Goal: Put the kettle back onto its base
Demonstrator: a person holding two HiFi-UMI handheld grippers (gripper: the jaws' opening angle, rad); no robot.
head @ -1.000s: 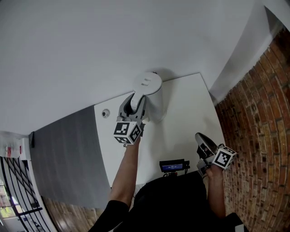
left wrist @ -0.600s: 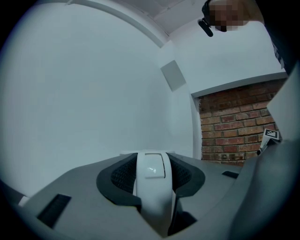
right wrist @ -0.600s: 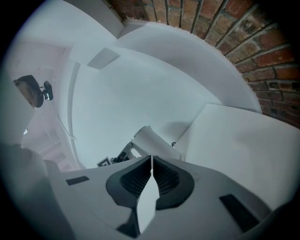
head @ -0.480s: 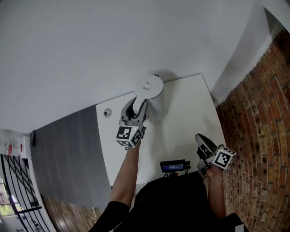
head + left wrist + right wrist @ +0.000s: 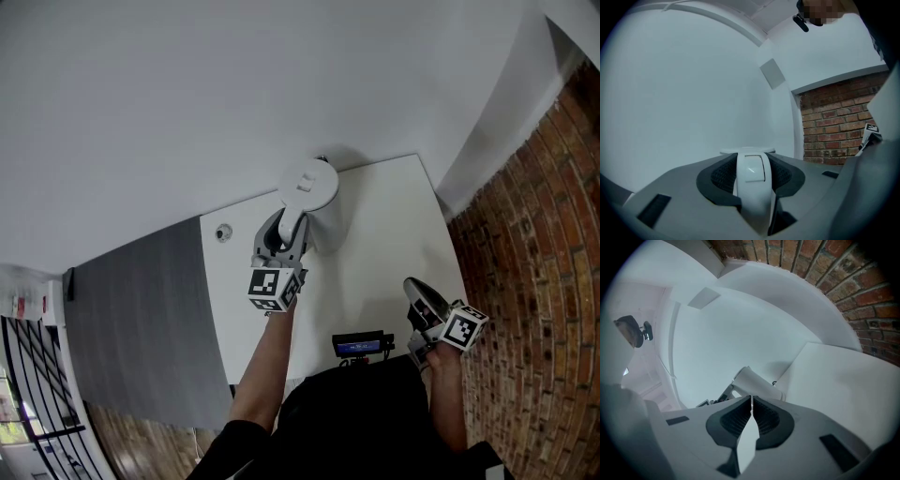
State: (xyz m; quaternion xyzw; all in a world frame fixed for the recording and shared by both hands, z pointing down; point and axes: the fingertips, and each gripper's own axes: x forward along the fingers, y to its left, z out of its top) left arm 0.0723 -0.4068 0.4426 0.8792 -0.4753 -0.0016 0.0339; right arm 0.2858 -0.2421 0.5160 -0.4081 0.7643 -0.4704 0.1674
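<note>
Left tongs [image 5: 751, 169] pinching kettle [image 5: 310, 184] handle [image 5: 753, 202], kettle at desk [image 5: 384, 253] far edge. Right tongs [image 5: 751, 402] pressed together, empty.

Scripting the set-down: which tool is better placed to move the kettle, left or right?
Left. The left tool is clamped on the handle of the kettle. The right tool is shut on nothing, near the front edge of the table, apart from the kettle.
</note>
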